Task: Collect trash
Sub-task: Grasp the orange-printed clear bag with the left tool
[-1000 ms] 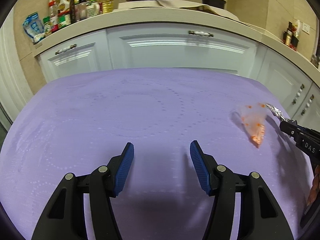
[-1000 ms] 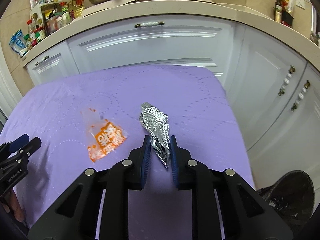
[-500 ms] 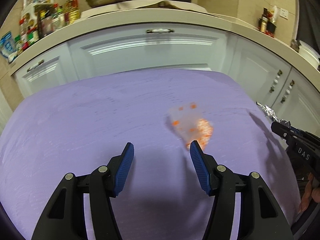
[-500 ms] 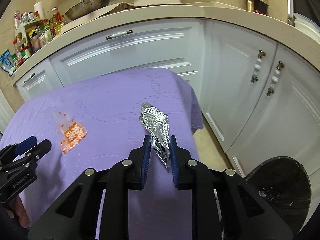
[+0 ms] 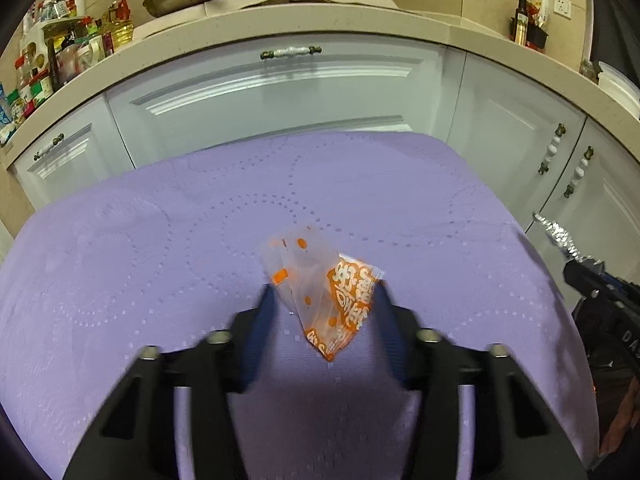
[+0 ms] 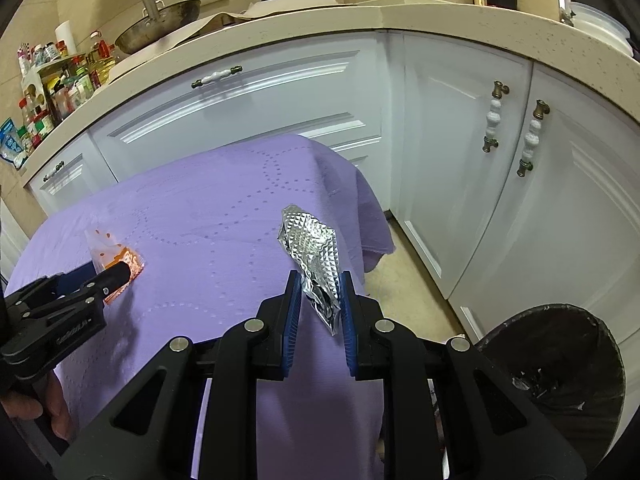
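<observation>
The right tongs (image 6: 319, 300) are clenched on a foil wrapper (image 6: 314, 256) with the bin (image 6: 560, 364) just beyond to their right, while the left tongs (image 5: 326, 308) are closing around the orange packet (image 5: 328, 292) lying between them, so next comes a lift and a drop.

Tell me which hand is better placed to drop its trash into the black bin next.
Right. The right tool is shut on the silver foil wrapper, with the black bin just beside it on the floor. The left tool is only closing around the orange wrapper on the purple tablecloth.
</observation>
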